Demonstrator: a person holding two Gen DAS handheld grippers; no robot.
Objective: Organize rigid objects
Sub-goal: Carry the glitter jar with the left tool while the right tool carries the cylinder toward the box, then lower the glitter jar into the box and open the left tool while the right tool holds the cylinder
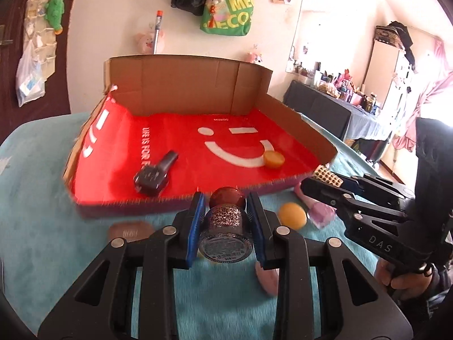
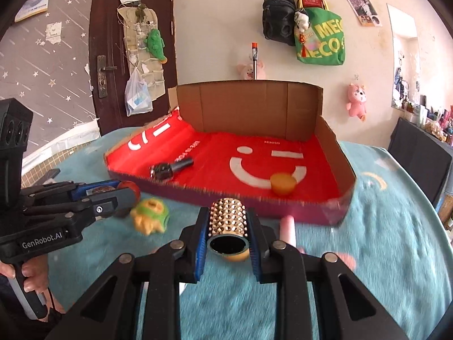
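Left gripper (image 1: 226, 221): jaws closed on a glitter bottle (image 1: 225, 233) with a round dark-red cap (image 1: 227, 198); the blue pads press its two sides, and its base faces the camera.
Right gripper (image 2: 228, 236): jaws closed on a studded gold tube (image 2: 228, 221), held lengthwise with its open dark end toward the camera.
Height: both loads look lifted clear of the blue fleece cover (image 1: 42, 198) on the counter; blur in the cover suggests the hands are moving.
Step in hand: carrying, as I judge it; two items gripped at once and aimed toward the tray.
Tray (image 1: 198, 82): a cut-down cardboard box lined with red plastic bearing a white smiling face, just ahead of both grippers.
Already in tray: a dark bottle (image 1: 155, 174) lying on its side at the left; a small yellow-orange lid (image 1: 273, 159) at the right.
Left on cover: an orange ball (image 1: 292, 215), a pink bottle (image 1: 321, 214), a brown flat case (image 1: 130, 231), a green and yellow soft toy (image 2: 150, 216).
Next move: pass each load over the low front wall, lower it onto bare red lining away from the dark bottle and the lid, then open the jaws.
Caution: both items are round and may roll once released.
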